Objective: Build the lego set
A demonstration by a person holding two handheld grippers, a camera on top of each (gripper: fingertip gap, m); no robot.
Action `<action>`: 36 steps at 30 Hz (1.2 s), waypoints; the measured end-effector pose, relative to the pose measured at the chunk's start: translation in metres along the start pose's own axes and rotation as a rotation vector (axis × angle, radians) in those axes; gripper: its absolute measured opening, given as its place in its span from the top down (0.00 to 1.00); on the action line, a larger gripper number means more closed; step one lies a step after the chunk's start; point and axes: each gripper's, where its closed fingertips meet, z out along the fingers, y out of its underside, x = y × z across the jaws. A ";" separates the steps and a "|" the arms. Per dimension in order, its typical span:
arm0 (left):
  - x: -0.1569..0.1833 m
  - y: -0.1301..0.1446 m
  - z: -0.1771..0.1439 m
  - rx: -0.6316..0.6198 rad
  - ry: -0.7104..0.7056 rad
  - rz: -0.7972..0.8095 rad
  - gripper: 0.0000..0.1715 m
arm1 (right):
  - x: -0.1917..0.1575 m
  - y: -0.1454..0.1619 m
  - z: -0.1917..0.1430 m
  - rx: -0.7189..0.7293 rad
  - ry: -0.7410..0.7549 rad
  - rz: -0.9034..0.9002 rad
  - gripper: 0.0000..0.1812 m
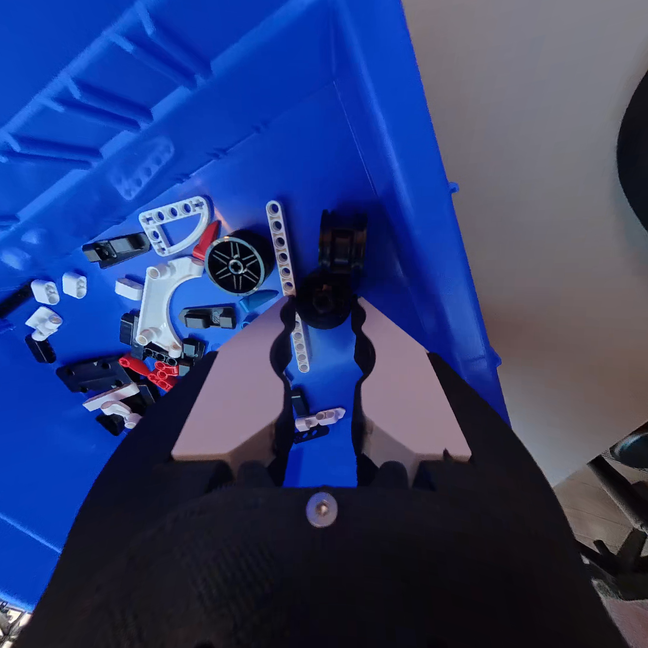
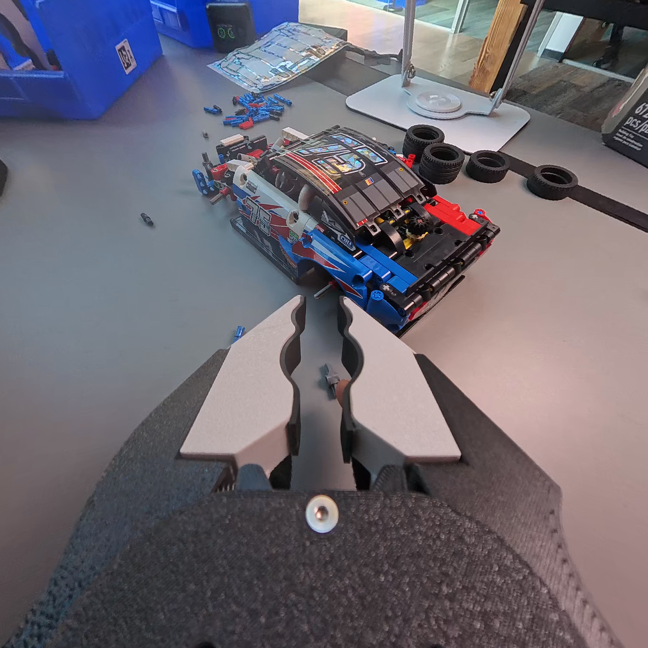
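Note:
My left gripper (image 1: pixel 322 300) reaches into a blue bin (image 1: pixel 403 196) of loose parts. Its two tips sit against both sides of a black wheel rim (image 1: pixel 322 305), which covers part of a long white beam (image 1: pixel 280 245). A second black rim with spokes (image 1: pixel 238 266) and a third rim on its edge (image 1: pixel 343 242) lie close by. My right gripper (image 2: pixel 322 301) is open and empty, low over the grey table just in front of the part-built race car (image 2: pixel 350 217). A small grey pin (image 2: pixel 330 380) lies on the table between its fingers.
White, black and red pieces (image 1: pixel 154 308) crowd the bin's left side. On the table are several black tyres (image 2: pixel 487 166), a pile of blue pins (image 2: pixel 256 108), a sticker sheet (image 2: pixel 280 52), a stand base (image 2: pixel 438 105), blue bins (image 2: pixel 80 59) and a black box (image 2: pixel 631 126).

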 end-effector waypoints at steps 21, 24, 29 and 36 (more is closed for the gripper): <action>0.008 -0.031 -0.027 0.212 0.063 -0.076 0.73 | -0.003 -0.009 -0.010 0.057 -0.015 -0.021 0.91; 0.009 -0.033 -0.020 0.204 0.077 -0.070 0.78 | -0.010 -0.015 -0.015 0.092 -0.045 -0.042 0.89; 0.006 -0.030 -0.019 0.189 0.081 -0.054 1.00 | -0.011 -0.019 -0.021 0.126 -0.051 -0.048 0.88; -0.022 -0.005 -0.047 0.200 0.007 -0.165 1.00 | -0.009 -0.016 -0.020 0.118 -0.053 -0.046 0.88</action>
